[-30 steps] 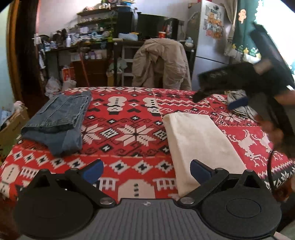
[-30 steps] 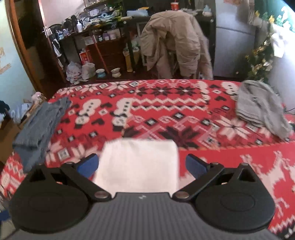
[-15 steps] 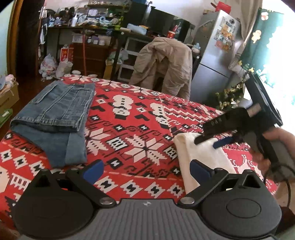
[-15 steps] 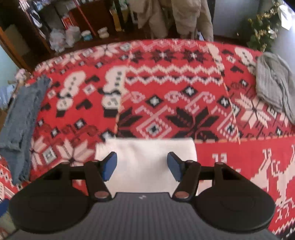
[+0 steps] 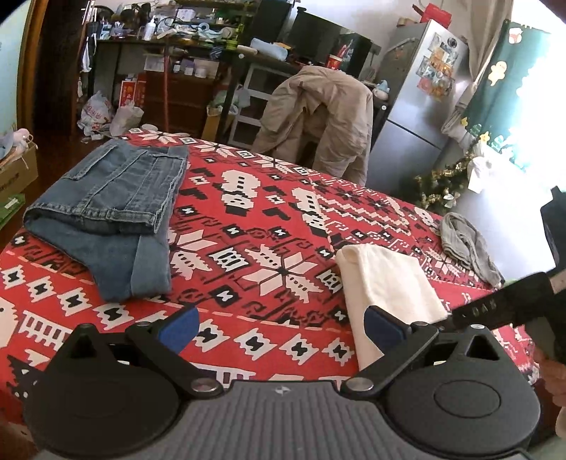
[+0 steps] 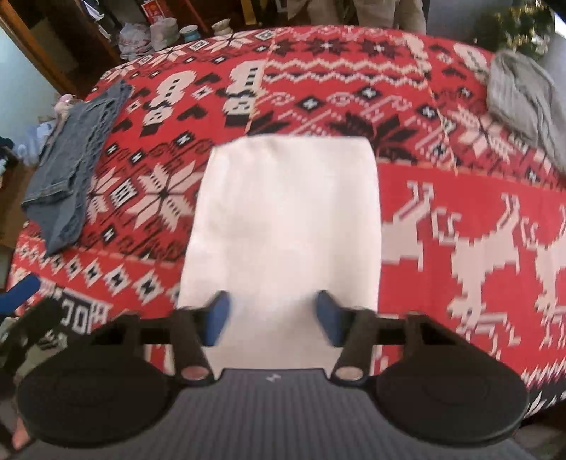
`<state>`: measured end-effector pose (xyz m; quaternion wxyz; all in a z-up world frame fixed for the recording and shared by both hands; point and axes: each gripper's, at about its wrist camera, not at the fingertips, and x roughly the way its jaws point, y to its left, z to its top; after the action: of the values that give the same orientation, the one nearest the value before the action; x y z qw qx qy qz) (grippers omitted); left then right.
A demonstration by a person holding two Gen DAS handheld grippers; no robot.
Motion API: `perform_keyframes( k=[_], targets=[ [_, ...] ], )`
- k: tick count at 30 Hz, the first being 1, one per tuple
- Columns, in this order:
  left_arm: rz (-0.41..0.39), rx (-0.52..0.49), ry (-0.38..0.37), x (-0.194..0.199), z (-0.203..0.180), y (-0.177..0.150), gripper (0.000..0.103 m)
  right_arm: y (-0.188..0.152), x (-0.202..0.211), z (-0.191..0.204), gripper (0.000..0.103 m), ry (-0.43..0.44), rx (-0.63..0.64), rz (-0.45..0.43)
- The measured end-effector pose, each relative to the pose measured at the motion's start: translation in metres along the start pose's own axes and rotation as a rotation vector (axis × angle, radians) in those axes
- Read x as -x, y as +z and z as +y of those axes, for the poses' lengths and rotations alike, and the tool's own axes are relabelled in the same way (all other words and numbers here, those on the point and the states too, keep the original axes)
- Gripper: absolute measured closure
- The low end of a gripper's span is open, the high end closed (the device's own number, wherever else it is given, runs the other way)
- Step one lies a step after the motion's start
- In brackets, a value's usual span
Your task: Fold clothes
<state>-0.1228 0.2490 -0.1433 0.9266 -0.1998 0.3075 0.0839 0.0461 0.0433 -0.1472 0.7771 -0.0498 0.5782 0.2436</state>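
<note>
A folded white cloth (image 6: 283, 219) lies flat on the red patterned table cover (image 6: 460, 198). My right gripper (image 6: 273, 315) points steeply down over the cloth's near end. Its jaws are closing with cloth showing between the blue pads, which stand apart. From the left wrist view the same white cloth (image 5: 385, 283) sits at the right, with the right tool's black body (image 5: 506, 300) beside it. My left gripper (image 5: 281, 327) hangs open above the near table edge and holds nothing. Folded jeans (image 5: 106, 212) lie at the far left, and a crumpled grey garment (image 5: 467, 244) at the far right.
Behind the table stand a chair draped with a beige jacket (image 5: 318, 116), a silver fridge (image 5: 424, 106) and cluttered shelves (image 5: 198, 32). A small decorated tree (image 5: 442, 184) is by the fridge. A cardboard box (image 5: 14, 173) sits on the floor at the left.
My right gripper has tipped down and dropped over the white cloth's near end, and its jaws have narrowed. The left gripper has shifted and rolled a little, still open.
</note>
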Motion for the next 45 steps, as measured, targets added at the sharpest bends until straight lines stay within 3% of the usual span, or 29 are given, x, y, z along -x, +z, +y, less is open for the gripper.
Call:
perform_keyframes(
  k=[2, 7, 10, 19, 25, 27, 30, 34, 37, 43, 45],
  targets=[
    [0.002, 0.007, -0.015, 0.000, -0.001, 0.000, 0.014, -0.002, 0.007, -0.007, 0.090, 0.010, -0.013, -0.009],
    [0.055, 0.039, -0.080, -0.007, -0.005, 0.000, 0.044, 0.012, 0.025, -0.028, 0.092, 0.026, -0.033, -0.085],
    [0.084, 0.089, -0.151, -0.014, -0.006, -0.001, 0.051, 0.013, 0.028, -0.037, 0.092, 0.096, -0.042, -0.110],
    [0.185, 0.296, -0.337, -0.053, -0.001, 0.000, 0.049, -0.003, 0.003, -0.056, 0.092, 0.351, -0.143, -0.124],
    [0.241, 0.457, -0.437, -0.090, 0.004, 0.006, 0.049, -0.011, -0.002, -0.080, 0.088, 0.436, -0.227, -0.131],
    [0.260, 0.460, -0.427, -0.100, 0.000, 0.009, 0.051, -0.013, -0.004, -0.089, 0.087, 0.456, -0.254, -0.136],
    [0.302, 0.470, -0.435, -0.111, -0.003, 0.009, 0.072, -0.014, -0.008, -0.100, 0.087, 0.480, -0.286, -0.137],
    [0.332, 0.458, -0.410, -0.115, -0.008, 0.006, 0.080, -0.015, -0.016, -0.109, 0.087, 0.509, -0.320, -0.132],
    [0.327, 0.444, -0.392, -0.113, -0.010, 0.004, 0.097, -0.016, -0.023, -0.112, 0.087, 0.532, -0.343, -0.128],
    [0.304, 0.426, -0.362, -0.105, -0.011, 0.004, 0.099, -0.013, -0.032, -0.104, 0.088, 0.617, -0.364, -0.148],
    [0.297, 0.411, -0.350, -0.104, -0.013, 0.005, 0.099, -0.012, -0.038, -0.098, 0.092, 0.631, -0.365, -0.140]
  ],
)
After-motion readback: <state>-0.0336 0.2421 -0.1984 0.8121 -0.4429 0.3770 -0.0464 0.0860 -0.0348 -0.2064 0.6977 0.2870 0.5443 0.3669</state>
